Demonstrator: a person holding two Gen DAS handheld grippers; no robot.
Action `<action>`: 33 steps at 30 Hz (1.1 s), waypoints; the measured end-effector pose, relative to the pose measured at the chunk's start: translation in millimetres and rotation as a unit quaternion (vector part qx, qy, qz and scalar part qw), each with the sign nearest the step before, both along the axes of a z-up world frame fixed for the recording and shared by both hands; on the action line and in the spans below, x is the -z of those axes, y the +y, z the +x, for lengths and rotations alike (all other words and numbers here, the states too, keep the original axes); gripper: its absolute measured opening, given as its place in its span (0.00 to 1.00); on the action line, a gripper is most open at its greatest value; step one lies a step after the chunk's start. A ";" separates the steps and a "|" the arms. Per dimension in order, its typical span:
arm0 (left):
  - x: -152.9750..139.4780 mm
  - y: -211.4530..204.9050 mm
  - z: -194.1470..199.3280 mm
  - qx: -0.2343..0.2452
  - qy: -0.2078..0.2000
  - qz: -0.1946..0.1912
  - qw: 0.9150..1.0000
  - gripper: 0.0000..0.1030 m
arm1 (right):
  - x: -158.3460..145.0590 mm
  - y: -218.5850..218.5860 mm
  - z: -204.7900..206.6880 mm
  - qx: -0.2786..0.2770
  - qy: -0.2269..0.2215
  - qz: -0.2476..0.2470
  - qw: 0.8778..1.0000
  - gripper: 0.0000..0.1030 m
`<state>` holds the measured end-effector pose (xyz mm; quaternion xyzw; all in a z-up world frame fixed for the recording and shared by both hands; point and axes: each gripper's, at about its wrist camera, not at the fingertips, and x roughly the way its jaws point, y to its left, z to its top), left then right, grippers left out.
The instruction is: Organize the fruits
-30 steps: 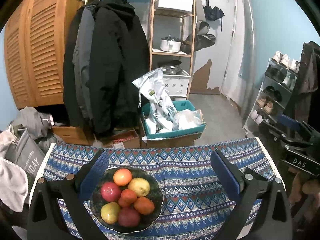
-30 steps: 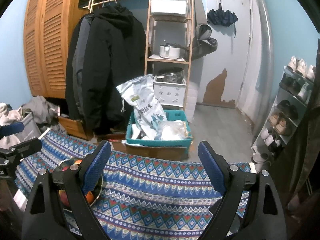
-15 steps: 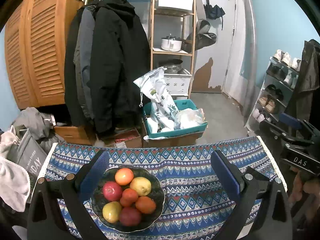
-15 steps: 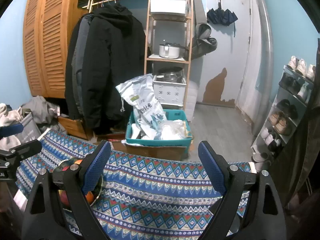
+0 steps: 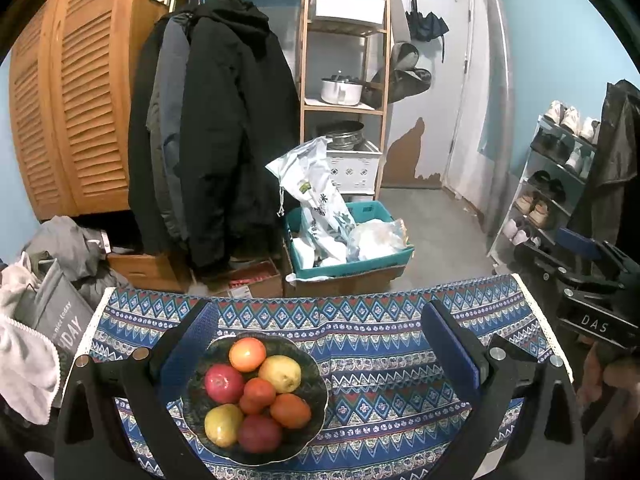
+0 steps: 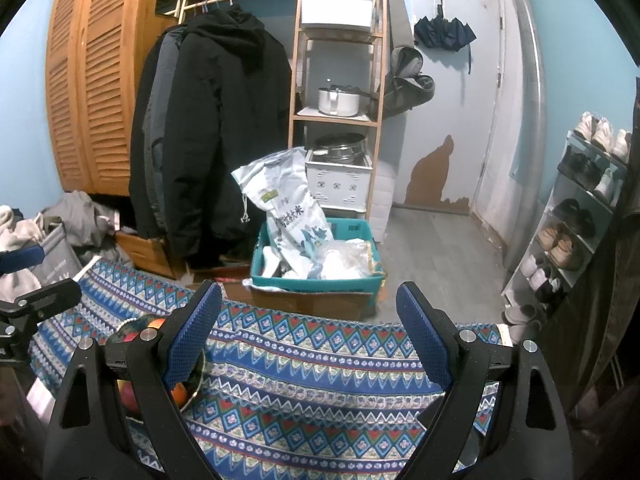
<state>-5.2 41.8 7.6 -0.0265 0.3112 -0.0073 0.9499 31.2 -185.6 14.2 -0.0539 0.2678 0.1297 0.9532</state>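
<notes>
A counter covered in a blue cloth with bands of diamonds and zigzags fills the foreground. Behind it, a teal plastic crate on the grey floor holds a white printed sack and crumpled plastic bags. Dark coats hang from a rail beside louvred wooden doors. A tall wooden shelf unit carries a white pot. A shoe rack stands at the right wall.
</notes>
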 end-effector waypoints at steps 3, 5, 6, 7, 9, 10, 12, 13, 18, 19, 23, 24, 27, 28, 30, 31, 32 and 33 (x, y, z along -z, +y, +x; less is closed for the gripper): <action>-1.3 0.0 -0.4 0.000 0.000 -0.004 1.000 0.99 | 0.4 -0.7 -0.2 0.000 0.000 0.000 1.000 0.85; -1.7 0.7 -0.6 0.000 0.000 -0.005 1.000 0.99 | 0.4 -0.6 -0.2 0.000 0.000 0.000 1.000 0.85; -1.7 0.8 -0.5 0.000 0.000 -0.005 1.000 0.99 | 0.2 -0.4 0.0 0.000 0.001 0.000 1.000 0.85; -1.7 0.8 -0.6 0.000 0.000 -0.005 1.000 0.99 | 0.3 -0.7 -0.4 -0.001 0.001 0.000 1.000 0.85; -1.7 0.9 -0.5 0.000 0.000 -0.005 1.000 0.99 | 0.6 -0.1 -0.4 -0.001 0.001 -0.001 1.000 0.85; -1.8 0.5 -0.5 0.000 0.000 -0.005 1.000 0.99 | 0.6 0.0 -0.4 0.000 0.001 -0.001 1.000 0.85; -1.9 1.3 -1.1 -0.001 -0.001 -0.005 1.000 0.99 | 0.5 0.3 -0.4 0.000 0.001 0.000 1.000 0.85; -1.9 1.3 -1.6 -0.001 -0.001 -0.005 1.000 0.99 | 0.5 0.4 -0.4 0.000 0.001 -0.001 1.000 0.85; -2.0 1.3 -1.8 -0.001 0.000 -0.008 1.000 0.99 | 0.3 0.8 -0.3 0.000 0.001 -0.001 1.000 0.85; -2.1 1.3 -2.0 -0.001 0.000 -0.008 1.000 0.99 | 0.3 0.4 -0.5 0.000 0.001 -0.001 1.000 0.85; -2.3 1.2 -2.2 -0.002 0.000 -0.008 1.000 0.99 | 0.1 0.7 -0.1 0.000 0.001 -0.001 1.000 0.85; -2.3 1.3 -2.1 -0.002 0.000 -0.008 1.000 0.99 | 0.1 0.7 -0.1 0.000 0.001 -0.001 1.000 0.85; -2.3 1.1 -2.2 -0.002 0.000 -0.008 1.000 0.99 | 0.0 0.6 -0.2 0.000 0.001 -0.001 1.000 0.85; -2.4 1.1 -2.2 -0.002 0.000 -0.008 1.000 0.99 | -0.1 0.7 -0.3 0.000 0.001 -0.001 1.000 0.85; -2.4 1.1 -2.3 -0.002 0.000 -0.009 1.000 0.99 | -0.2 0.9 -0.1 0.000 0.001 -0.001 1.000 0.85; -2.4 1.0 -2.2 -0.002 0.000 -0.009 1.000 0.99 | -0.2 0.6 -0.3 0.000 0.001 -0.001 1.000 0.85; -2.5 0.9 -2.3 -0.002 0.000 -0.008 1.000 0.99 | -0.2 0.9 0.0 0.000 0.001 -0.001 1.000 0.85; -2.5 1.0 -2.2 -0.002 0.000 -0.008 1.000 0.99 | -0.1 0.4 -0.6 0.000 0.001 -0.001 1.000 0.85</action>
